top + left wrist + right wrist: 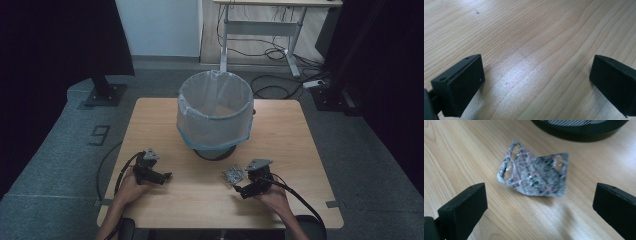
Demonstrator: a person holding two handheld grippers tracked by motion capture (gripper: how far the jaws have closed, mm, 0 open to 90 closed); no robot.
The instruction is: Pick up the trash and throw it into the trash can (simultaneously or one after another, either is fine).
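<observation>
- Right gripper [239, 186] low over the tabletop [295, 150], fingers released wide, facing the crumpled blister pack [534, 173] just ahead.
- Left gripper [165, 177] released too, bare wood between fingers.
- Lined bin [215, 112] stands behind the pack.

The blister pack's [534, 173] print is too blurred to read.

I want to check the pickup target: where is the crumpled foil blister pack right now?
In the high view the blister pack lies on the table, right of centre, just ahead of the open right hand-held gripper and near the bin.
</observation>
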